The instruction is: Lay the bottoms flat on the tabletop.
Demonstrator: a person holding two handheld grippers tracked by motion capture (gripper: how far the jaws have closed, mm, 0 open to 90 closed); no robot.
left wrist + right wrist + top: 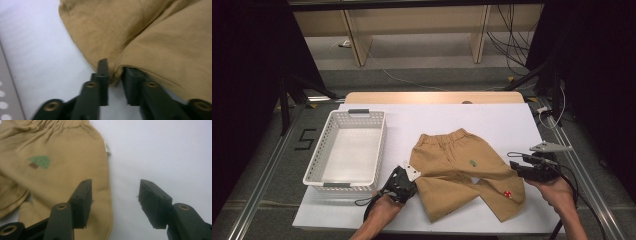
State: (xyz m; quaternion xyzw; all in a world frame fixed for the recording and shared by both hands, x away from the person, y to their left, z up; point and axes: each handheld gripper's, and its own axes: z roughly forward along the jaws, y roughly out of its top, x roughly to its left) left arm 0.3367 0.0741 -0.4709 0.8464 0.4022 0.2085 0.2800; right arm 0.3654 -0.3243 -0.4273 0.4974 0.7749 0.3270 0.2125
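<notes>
Tan kids' trousers (464, 172) lie flat on the white tabletop (492, 120), waistband toward the far edge, legs spread toward the person; a white perforated basket (346, 150) sits just to the left.

Left tongs (115, 75) are nearly closed on the trousers' side edge where the cloth folds, w/ a pinch of fabric between the jaws. Right tongs (113, 195) are wide open, gripping nothing, hovering at the opposite side seam near the small green tree patch (39, 162); one jaw is over cloth, the other over bare tabletop.

Handling, as a judgement: cloth is light, soft, floppy and won't hold shape, so it'll sag and drag if lifted by one point. Not fragile or slippery. Best grip is at hems or seams, where layers are thicker; pinch both layers and keep the two holds level.
</notes>
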